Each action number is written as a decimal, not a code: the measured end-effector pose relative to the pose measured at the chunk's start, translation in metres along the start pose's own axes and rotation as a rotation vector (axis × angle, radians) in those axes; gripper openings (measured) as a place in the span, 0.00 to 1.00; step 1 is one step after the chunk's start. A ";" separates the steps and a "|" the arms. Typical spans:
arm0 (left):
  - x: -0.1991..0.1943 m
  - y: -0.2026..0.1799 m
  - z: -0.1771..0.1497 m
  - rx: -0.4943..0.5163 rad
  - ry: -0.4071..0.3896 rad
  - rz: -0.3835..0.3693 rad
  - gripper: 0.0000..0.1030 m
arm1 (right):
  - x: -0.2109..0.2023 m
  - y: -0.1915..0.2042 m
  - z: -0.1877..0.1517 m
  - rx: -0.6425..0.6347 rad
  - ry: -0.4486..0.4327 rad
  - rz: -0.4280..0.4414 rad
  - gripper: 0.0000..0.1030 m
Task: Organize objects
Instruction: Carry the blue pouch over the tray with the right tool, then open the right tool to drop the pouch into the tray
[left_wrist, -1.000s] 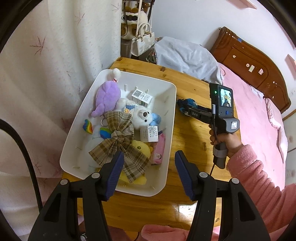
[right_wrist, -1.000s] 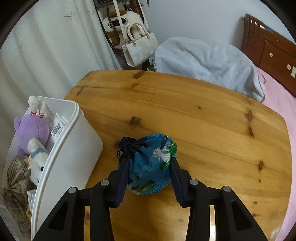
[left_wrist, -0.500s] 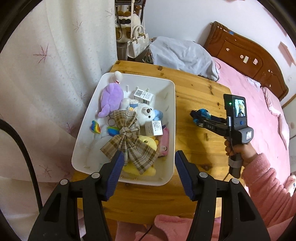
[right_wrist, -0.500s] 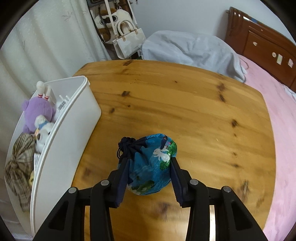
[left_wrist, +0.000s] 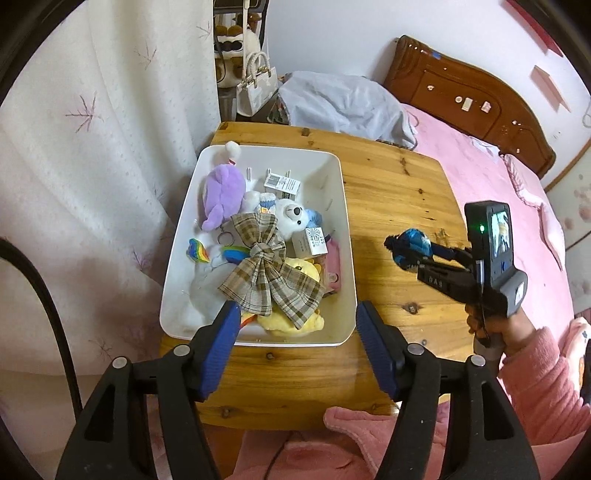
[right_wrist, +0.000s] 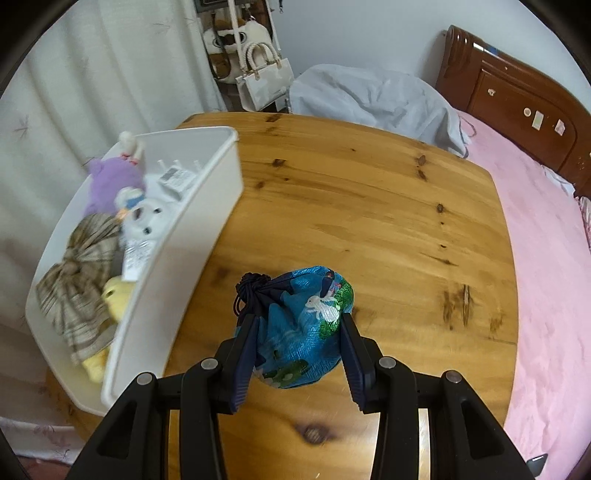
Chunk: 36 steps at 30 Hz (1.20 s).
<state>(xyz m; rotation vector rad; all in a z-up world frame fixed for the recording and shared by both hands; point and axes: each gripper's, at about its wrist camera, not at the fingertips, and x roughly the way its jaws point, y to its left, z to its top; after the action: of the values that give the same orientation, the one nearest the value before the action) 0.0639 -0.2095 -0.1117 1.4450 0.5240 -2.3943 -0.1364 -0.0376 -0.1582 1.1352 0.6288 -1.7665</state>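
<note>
white curtain, wooden table, pink bed, carved headboard

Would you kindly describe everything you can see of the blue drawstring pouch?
The blue drawstring pouch is a small, rounded bag of shiny woven-looking fabric, printed with a white rabbit and green patches. Its dark navy neck is gathered shut with a knotted cord, pointing toward the white bin. The right gripper clamps its sides between both jaws. In the left wrist view it appears held above the wooden table, not resting on it.
</note>
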 end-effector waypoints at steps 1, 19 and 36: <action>-0.002 0.002 -0.001 0.009 -0.003 -0.005 0.67 | -0.006 0.006 -0.003 0.001 -0.006 0.001 0.42; -0.032 0.040 -0.012 0.103 -0.051 -0.050 0.68 | -0.056 0.099 -0.023 0.000 -0.105 0.112 0.42; -0.033 0.061 -0.007 0.260 -0.078 -0.055 0.68 | -0.032 0.152 -0.032 0.059 -0.120 0.145 0.46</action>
<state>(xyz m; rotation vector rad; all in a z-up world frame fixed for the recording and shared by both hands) 0.1108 -0.2587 -0.0954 1.4465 0.2432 -2.6291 0.0173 -0.0672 -0.1353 1.0780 0.4148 -1.7228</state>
